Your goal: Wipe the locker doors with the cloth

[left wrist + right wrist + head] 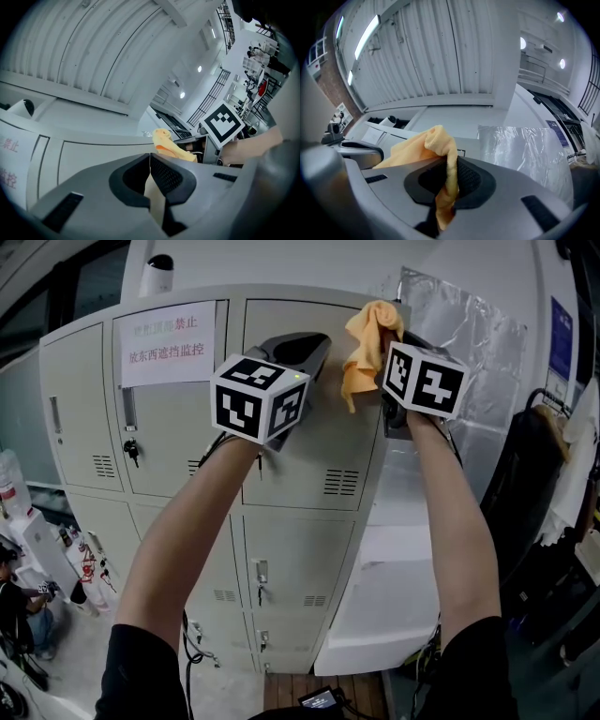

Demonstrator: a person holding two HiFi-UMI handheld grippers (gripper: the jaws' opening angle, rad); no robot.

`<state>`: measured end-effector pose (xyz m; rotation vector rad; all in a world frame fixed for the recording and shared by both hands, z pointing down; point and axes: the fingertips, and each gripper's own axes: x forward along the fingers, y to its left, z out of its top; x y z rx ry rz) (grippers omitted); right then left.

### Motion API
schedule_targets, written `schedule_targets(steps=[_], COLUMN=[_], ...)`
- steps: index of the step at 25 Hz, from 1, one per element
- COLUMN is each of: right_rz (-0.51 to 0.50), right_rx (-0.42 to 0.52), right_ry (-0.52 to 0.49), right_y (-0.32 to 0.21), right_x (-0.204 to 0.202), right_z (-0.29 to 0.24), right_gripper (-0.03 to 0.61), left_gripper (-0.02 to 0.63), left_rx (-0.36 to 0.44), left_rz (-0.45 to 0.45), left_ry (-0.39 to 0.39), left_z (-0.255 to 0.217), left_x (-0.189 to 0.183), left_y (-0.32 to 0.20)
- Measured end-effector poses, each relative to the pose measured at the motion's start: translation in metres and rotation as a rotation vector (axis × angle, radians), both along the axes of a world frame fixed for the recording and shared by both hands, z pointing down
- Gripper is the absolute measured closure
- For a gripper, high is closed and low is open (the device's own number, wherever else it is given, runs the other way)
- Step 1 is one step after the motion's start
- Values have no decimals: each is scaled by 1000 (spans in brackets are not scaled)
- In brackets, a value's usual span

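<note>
With both of the person's forearms raised in front of me, I read the left gripper [150,161] first: its jaws are closed against each other at the tips, with nothing between them. In the head view the left gripper [314,341] points at the upper part of the top right locker door [309,442]. I cannot tell whether it touches the metal.

The right gripper [451,164] has its jaws clamped on the orange cloth [426,145]. One bunch of the cloth rises above the pads and a tail hangs below them. From the head camera the cloth [367,348] sits at the upper right corner of that same top right door, just beside the locker's top edge, with the right gripper [398,343] behind it.

Further out, the grey-beige locker bank [84,484] has a paper notice [169,343] with printed characters taped on the middle top door. Keys [131,452] hang from that door's lock. A white dome camera [160,274] stands on the locker top.

A crinkled silver plastic sheet [473,343] covers the wall to the right. Dark clothing [534,488] hangs beyond it. A person [21,601] is down at the lower left, well apart from the lockers.
</note>
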<state>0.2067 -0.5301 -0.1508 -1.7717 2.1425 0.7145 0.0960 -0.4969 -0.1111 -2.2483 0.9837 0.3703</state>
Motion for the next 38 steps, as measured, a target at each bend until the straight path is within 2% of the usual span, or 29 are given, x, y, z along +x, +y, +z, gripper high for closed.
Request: schedule_targets(steps=[9, 15, 20, 27, 38], right_rz=[-189, -280, -312, -273, -217], right_rx=[50, 16, -39, -112, -112], right_ry=[83, 122, 140, 127, 137], right_y=[34, 37, 26, -4, -18], right_x=[-97, -161, -198, -212, -214], right_z=[2, 21, 49, 78, 73], right_gripper=[522, 522, 522, 522, 520], left_gripper=[592, 594, 592, 592, 592], left_rx=[-8, -37, -86, -149, -112], left_rz=[-101, -184, -232, -231, -188], left_ry=[38, 59, 57, 68, 39], left_z=[5, 20, 46, 72, 61], left_x=[-68, -120, -147, -157, -136], left_y=[11, 18, 14, -8, -19])
